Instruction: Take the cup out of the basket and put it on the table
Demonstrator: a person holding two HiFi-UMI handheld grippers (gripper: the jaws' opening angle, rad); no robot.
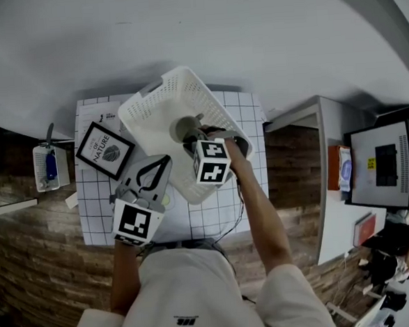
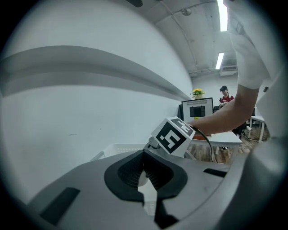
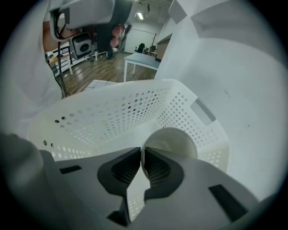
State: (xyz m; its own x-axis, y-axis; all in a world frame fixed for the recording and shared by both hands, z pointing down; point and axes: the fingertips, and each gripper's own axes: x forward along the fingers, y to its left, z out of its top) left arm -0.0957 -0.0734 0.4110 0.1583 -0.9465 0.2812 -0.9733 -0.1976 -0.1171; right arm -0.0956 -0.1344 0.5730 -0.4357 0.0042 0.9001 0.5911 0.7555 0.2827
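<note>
The left gripper [image 2: 144,157] and right gripper [image 3: 141,155] are grey with black ribbed pads [image 3: 157,168]. The short-sleeved shirt [image 1: 192,286] is white.

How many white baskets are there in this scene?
2. The large basket is over the checked table, with the cup inside it. A small basket stands off to the left, beyond the table's edge. Others may be hidden out of view.

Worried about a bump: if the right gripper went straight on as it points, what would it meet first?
Likely the basket, its perforated wall just beyond the cup whose rim the right gripper clamps; depth there is unclear.
</note>
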